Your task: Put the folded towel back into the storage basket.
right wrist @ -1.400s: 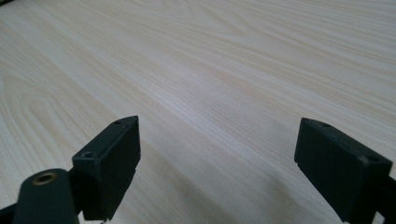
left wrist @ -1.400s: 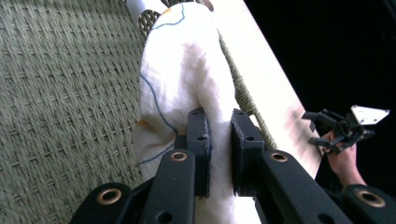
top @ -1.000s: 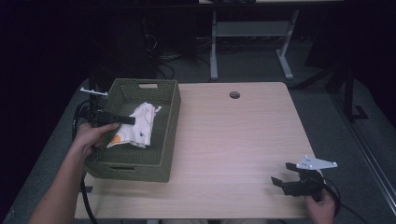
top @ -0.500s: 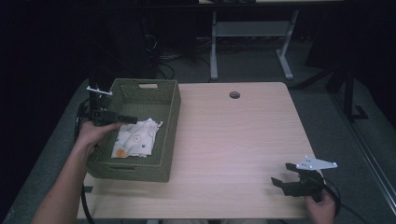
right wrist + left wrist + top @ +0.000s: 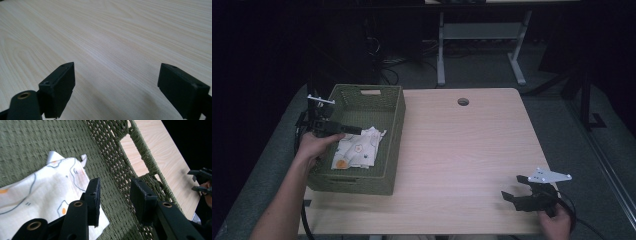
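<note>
Left gripper view puts the thing I care about right under my nose: a white cloth [image 5: 37, 192] printed with grey outlines and orange spots, lying loosely flat on the floor of the green woven basket [image 5: 110, 152]. I judge it light, limp and easily bunched, so it should drape and sag once lifted, and its thin edge may slide out of a shallow pinch. A corner or a raised fold looks like the best hold; the small turned-up corner toward the basket's far wall seems the easiest place, since flat fabric against the weave gives the jaws little to bite. My left gripper [image 5: 113, 197] hangs inside the basket with its jaws parted and nothing between them, one jaw over the cloth's near edge, the other over bare weave beside the basket's wall with the handle slot. From the high view, the left gripper [image 5: 343, 129] reaches in over the basket's left rim. Well away from the basket, near the table's [image 5: 472, 150] front right corner, my right gripper [image 5: 518, 192] sits with jaws spread wide, holding nothing.
</note>
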